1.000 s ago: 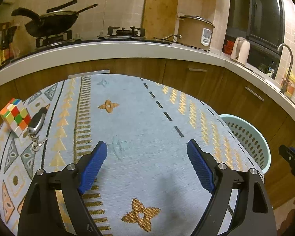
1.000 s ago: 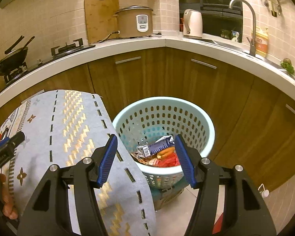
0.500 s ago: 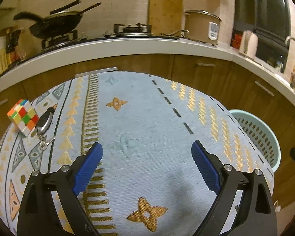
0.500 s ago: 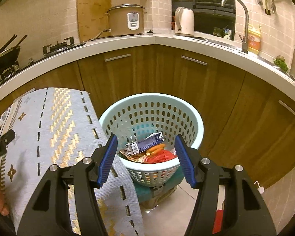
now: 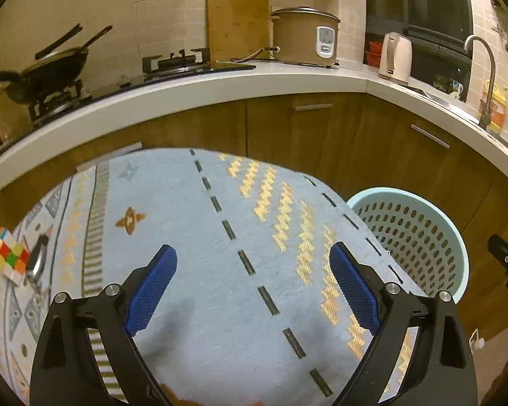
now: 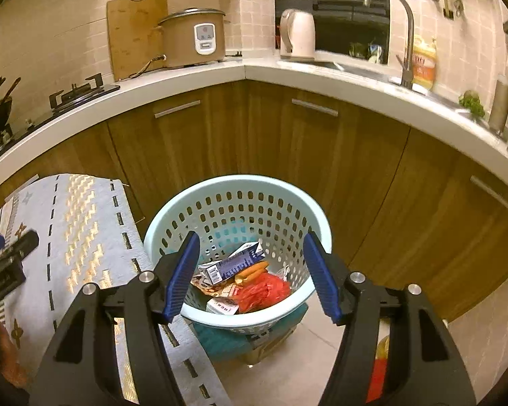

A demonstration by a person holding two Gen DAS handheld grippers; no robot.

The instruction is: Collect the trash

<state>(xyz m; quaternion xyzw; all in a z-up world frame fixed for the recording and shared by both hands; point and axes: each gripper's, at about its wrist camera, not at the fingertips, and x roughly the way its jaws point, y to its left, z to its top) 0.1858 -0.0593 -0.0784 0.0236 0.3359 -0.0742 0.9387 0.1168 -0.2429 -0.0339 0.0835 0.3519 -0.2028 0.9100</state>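
Both tongs stand apart and empty. Right tongs [image 6: 250, 270] hover above the pale-green perforated basket [image 6: 172, 216], which holds the trash: blue carton [image 6: 233, 264], red wrapper [image 6: 264, 291]. Left tongs [image 5: 254, 287] overlook the patterned counter [image 5: 193, 230], where only a Rubik's cube [image 5: 6, 253] and key fob [image 5: 37, 260] sit near the left edge; judged non-trash, leave them.

Left hand-held gripper [image 5: 253, 284] nearer basket [image 5: 457, 237].

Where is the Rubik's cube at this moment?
In the left wrist view, the Rubik's cube lies at the table's far left edge, beside the car key.
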